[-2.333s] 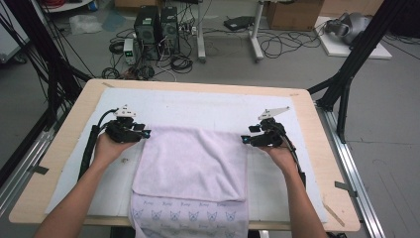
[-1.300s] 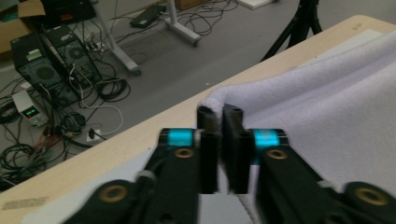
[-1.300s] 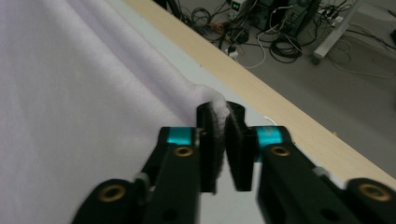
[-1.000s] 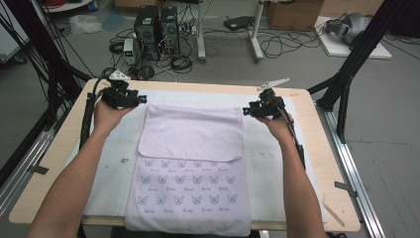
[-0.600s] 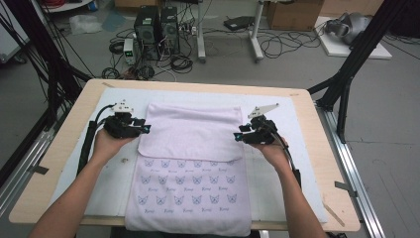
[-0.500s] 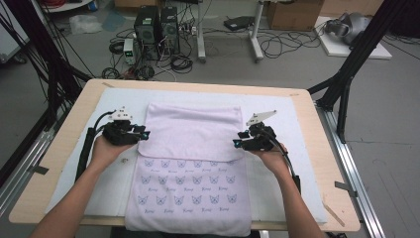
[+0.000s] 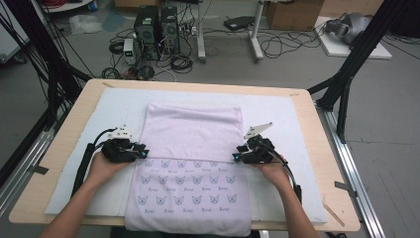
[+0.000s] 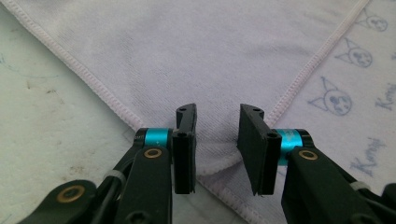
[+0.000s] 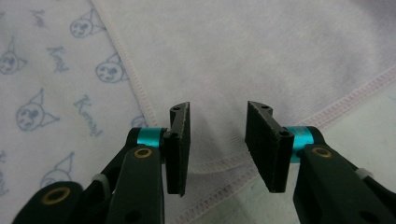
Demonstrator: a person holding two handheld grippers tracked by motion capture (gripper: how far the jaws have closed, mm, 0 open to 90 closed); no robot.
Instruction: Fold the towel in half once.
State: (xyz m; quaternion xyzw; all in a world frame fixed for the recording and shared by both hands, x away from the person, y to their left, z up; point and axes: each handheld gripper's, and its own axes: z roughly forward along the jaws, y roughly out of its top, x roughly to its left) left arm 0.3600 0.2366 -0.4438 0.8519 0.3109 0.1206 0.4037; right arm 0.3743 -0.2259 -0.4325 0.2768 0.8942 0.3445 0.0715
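**Folded towel, both tongs apart at its flap corners**

The wooden surface (image 7: 64, 148) carries a pale mat (image 7: 292, 129), and on that mat lies the lilac towel (image 7: 193, 131) — its plain upper half folded down over the half printed with cat faces, whose near edge hangs past the surface's front rim. The left tongs (image 7: 141, 151) sit at the flap's left corner, the right tongs (image 7: 236, 157) at its right corner. In each gripper view the black jaws stand apart over the folded corner's stitched hem — gripping nothing
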